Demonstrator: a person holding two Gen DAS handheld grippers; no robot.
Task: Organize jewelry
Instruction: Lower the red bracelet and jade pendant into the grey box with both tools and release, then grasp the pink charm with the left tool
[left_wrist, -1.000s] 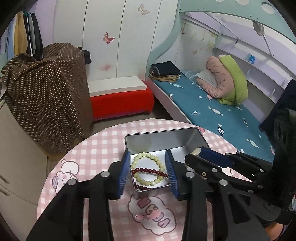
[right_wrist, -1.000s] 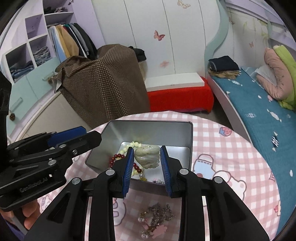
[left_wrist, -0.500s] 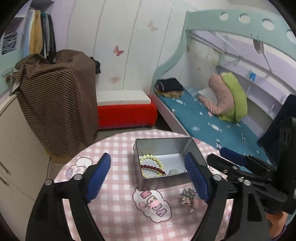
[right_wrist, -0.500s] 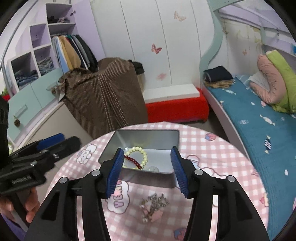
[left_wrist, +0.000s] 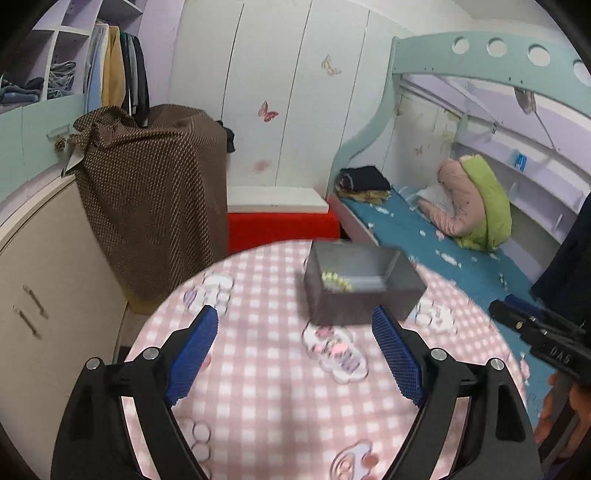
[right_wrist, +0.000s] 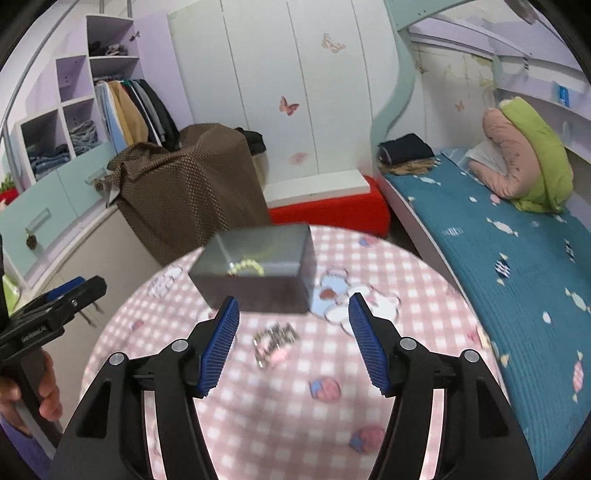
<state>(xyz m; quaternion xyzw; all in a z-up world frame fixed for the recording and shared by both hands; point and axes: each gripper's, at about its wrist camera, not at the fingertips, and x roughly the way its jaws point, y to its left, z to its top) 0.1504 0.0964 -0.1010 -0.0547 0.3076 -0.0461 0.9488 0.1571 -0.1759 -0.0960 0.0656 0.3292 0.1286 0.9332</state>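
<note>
A grey metal tin (left_wrist: 360, 284) sits on the round pink checked table (left_wrist: 258, 387); it also shows in the right wrist view (right_wrist: 258, 269). A pale green bead bracelet (left_wrist: 335, 285) lies inside it, also seen in the right wrist view (right_wrist: 245, 266). A silver and pink jewelry piece (right_wrist: 275, 341) lies on the cloth in front of the tin. My left gripper (left_wrist: 295, 354) is open and empty, well back from the tin. My right gripper (right_wrist: 293, 343) is open and empty, above the loose piece.
A brown dotted cover (left_wrist: 155, 199) drapes furniture left of the table. A red bench (left_wrist: 282, 229) stands behind the table. A bed with a blue sheet (right_wrist: 517, 258) runs along the right. The other gripper shows at each view's edge (right_wrist: 51, 310).
Both grippers have pulled back and up from the tin and opened wide. The right gripper let go of the pale pendant, which is out of sight now. The views are motion-blurred.
</note>
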